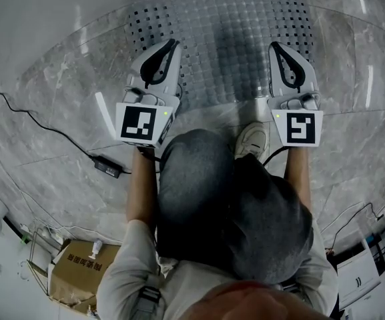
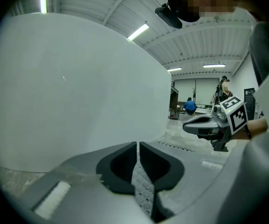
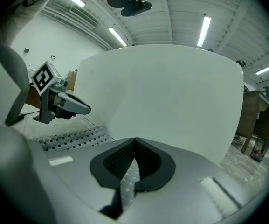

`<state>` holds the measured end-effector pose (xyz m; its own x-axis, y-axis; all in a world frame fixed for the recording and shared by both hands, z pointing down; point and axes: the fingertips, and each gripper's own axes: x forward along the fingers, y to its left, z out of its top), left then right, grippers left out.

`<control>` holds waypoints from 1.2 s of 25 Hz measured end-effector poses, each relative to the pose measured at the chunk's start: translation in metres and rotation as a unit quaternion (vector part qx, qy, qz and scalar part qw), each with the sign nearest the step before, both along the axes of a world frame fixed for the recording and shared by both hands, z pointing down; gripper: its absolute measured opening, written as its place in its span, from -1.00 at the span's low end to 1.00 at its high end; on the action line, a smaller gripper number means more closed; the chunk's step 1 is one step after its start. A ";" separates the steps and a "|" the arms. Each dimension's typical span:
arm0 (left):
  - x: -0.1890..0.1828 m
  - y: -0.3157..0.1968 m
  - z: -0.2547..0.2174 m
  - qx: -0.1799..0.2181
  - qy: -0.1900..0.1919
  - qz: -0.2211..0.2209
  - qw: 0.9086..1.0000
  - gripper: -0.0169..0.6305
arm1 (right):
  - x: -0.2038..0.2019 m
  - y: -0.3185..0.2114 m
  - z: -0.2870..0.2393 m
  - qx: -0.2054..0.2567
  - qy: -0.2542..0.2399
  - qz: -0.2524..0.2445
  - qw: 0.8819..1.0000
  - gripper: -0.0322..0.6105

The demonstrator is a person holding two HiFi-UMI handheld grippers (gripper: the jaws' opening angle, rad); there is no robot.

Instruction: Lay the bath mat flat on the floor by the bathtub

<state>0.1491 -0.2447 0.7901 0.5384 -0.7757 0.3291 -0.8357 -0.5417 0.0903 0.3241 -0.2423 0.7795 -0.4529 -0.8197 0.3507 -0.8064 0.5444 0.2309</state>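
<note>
Left tongs (image 2: 138, 146): closed to a sliver on the bath mat's (image 1: 225, 39) near edge, the pebbled sheet pinched between the pads.
Right tongs (image 3: 134, 141): pressed together on the same edge, at its other corner.
Bath mat: spread at 12 o'clock, far edge near the bathtub (image 1: 79, 5), near edge apparently lifted off the floor (image 1: 52, 92).
Doing it well: hold both corners level and taut, lower them together, and release only once the edge lies flat.

My left claw (image 1: 171, 44) and right claw (image 1: 275, 47) have pale grey shells and black pads. Each carries a cube (image 1: 139, 123) of black-and-white squares and a small green light. I wear grey trousers (image 1: 199, 179), a white shoe (image 1: 251, 139) and pale sleeves (image 1: 120, 272).
</note>
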 end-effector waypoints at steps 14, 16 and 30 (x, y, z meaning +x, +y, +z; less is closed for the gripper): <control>0.005 0.004 0.002 -0.001 -0.001 0.004 1.000 -0.93 | 0.003 0.004 0.002 -0.009 -0.016 -0.003 1.000 -0.90; 0.005 0.004 0.002 -0.001 0.000 0.004 1.000 -0.93 | 0.003 0.004 0.002 -0.010 -0.017 -0.001 1.000 -0.90; 0.004 0.004 0.005 -0.003 -0.004 0.003 1.000 -0.94 | 0.001 0.003 0.006 -0.012 -0.013 -0.005 1.000 -0.90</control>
